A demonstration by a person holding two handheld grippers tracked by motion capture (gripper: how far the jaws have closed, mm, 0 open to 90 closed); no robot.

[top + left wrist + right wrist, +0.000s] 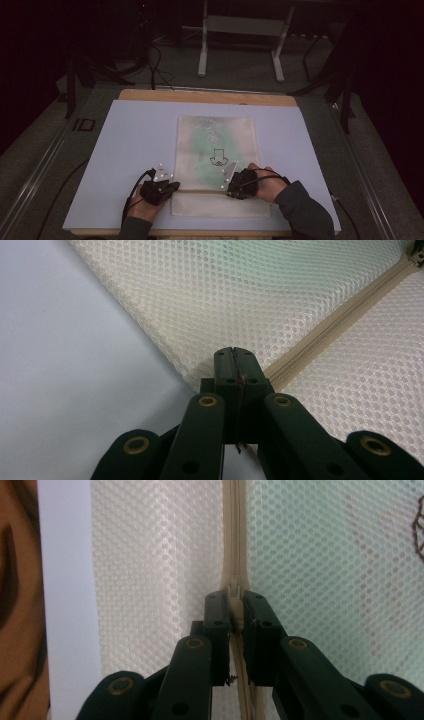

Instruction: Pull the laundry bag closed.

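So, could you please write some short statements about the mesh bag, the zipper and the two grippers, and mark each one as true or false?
1. The mesh bag lies flat on a pale sheet. True.
2. The right gripper has its jaws shut on the zipper pull. True.
3. The left gripper stands wide open above the middle of the bag. False: its jaws are shut at the bag's edge, near the end of the zipper.
4. Something green shows through the mesh. True.
5. The bag hangs in the air between the two grippers. False: it rests on the table.
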